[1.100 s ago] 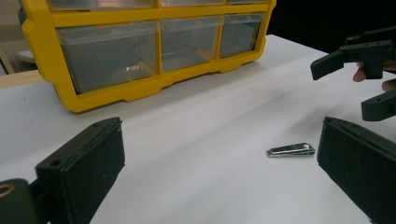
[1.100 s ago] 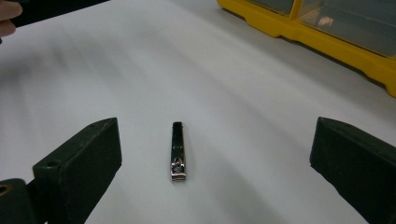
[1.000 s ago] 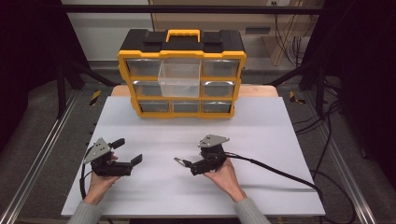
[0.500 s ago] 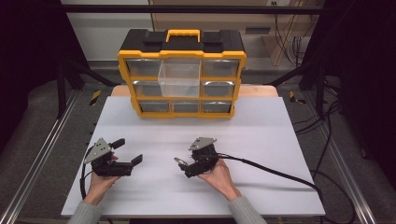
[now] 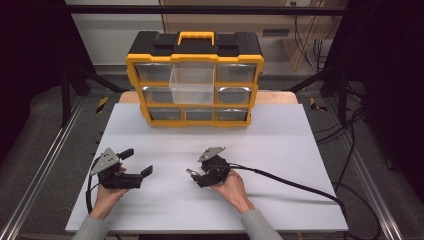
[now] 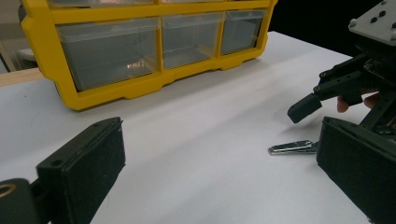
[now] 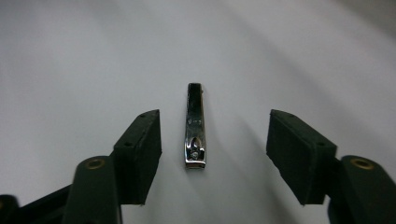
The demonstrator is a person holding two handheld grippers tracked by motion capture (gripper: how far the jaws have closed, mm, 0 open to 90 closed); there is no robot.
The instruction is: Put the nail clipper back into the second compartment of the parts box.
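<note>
Nail clipper, small chrome-steel lever type, lies flat on the white table top toward the near edge, a little right of centre, and it sits between the two black jaws of the right gripper. In the right gripper view the jaws straddle it lengthwise with visible gaps on both sides, nearer the left pad, so no contact yet; the jaws have just been closing around it and are now partly spread. Gripper is dropped low and pitched down to the surface, presumably because the clipper is thin and flat and the pads must reach table level to catch its long sides. My read: step in hand is the pinch before lifting. Risk: off-centre approach means one pad touches first and may skid or spin the clipper on the smooth top. Left gripper rests near the near-left part of the table, jaws spread wide with nothing between them, well apart from the clipper; it looks parked to stay out of the way. Its camera faces across the table, catching the clipper's tip just beside the right gripper. Yellow-and-black plastic drawer organiser stands at the far edge, one clear drawer pulled out, plausibly the destination.
</note>
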